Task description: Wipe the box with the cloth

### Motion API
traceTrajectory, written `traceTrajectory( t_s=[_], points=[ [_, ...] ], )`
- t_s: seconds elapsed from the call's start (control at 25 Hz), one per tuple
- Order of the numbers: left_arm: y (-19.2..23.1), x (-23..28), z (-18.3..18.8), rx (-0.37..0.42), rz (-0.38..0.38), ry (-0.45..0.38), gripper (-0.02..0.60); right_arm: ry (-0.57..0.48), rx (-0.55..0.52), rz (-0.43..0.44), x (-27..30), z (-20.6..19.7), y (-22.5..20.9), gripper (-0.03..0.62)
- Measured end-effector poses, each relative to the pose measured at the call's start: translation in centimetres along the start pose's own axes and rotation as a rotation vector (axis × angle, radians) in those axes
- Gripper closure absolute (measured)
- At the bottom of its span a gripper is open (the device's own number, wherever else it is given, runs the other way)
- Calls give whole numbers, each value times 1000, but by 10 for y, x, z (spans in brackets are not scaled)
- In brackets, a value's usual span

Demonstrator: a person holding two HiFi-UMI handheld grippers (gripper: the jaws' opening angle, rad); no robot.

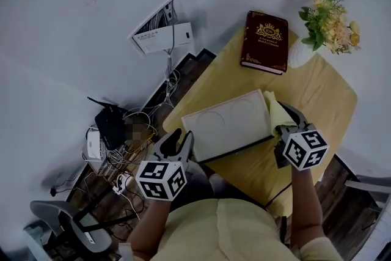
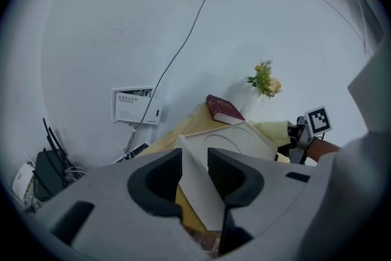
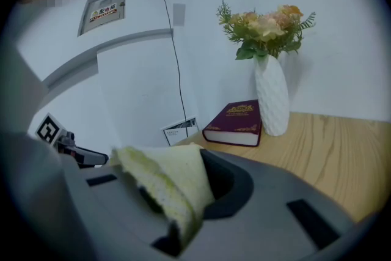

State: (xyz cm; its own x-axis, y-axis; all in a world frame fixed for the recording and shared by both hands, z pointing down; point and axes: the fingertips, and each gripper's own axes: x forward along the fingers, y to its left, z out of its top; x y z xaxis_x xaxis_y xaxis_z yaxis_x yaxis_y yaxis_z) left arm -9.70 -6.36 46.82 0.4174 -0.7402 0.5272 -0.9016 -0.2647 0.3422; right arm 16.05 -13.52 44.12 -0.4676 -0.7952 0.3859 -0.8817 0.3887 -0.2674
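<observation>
A flat white box [image 1: 229, 125] with two round outlines on its face is held tilted over the yellow table [image 1: 321, 95]. My left gripper [image 1: 178, 142] is shut on the box's left edge, which runs between its fingers in the left gripper view as the box [image 2: 238, 145] and gripper [image 2: 194, 163]. A pale yellow cloth [image 1: 277, 112] lies against the box's right end, with my right gripper [image 1: 291, 124] shut on it. In the right gripper view the folded cloth [image 3: 168, 183] fills that gripper [image 3: 175, 194] and hides the box.
A dark red book [image 1: 264, 33] lies at the table's far side next to a white vase of flowers [image 1: 327, 24]. On the floor at left are a router and tangled cables [image 1: 113, 125], a white wall panel [image 1: 162, 33] and a grey chair [image 1: 58, 220].
</observation>
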Motion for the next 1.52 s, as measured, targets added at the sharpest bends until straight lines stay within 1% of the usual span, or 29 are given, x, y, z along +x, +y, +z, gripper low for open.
traceTrajectory(
  t_s=[0.2,0.4,0.64,0.84,0.92,1.08,1.2,1.32,1.52],
  points=[
    [-6,9,-8,6,-14,43,463,24,-2,22,8,-6,4,563],
    [-5,13,-11,17,-5,63,453,10,42,36,11,-6,2,563],
    [-4,14,-11,-43,-24,81,453,-18,148,60,14,-5,1,563],
    [0,12,-10,-101,11,77,465,-35,204,77,16,-3,7,563],
    [1,11,-10,-105,22,76,471,-37,227,78,16,-3,6,563],
    [1,11,-9,-101,31,86,477,-49,256,76,14,-3,7,563],
    [-1,13,-1,-86,27,71,482,-67,254,66,12,-1,7,563],
    [-2,20,13,-56,15,62,486,-88,291,46,9,0,2,563],
    [-3,36,34,15,-22,77,489,-132,360,4,0,1,-4,563]
  ],
)
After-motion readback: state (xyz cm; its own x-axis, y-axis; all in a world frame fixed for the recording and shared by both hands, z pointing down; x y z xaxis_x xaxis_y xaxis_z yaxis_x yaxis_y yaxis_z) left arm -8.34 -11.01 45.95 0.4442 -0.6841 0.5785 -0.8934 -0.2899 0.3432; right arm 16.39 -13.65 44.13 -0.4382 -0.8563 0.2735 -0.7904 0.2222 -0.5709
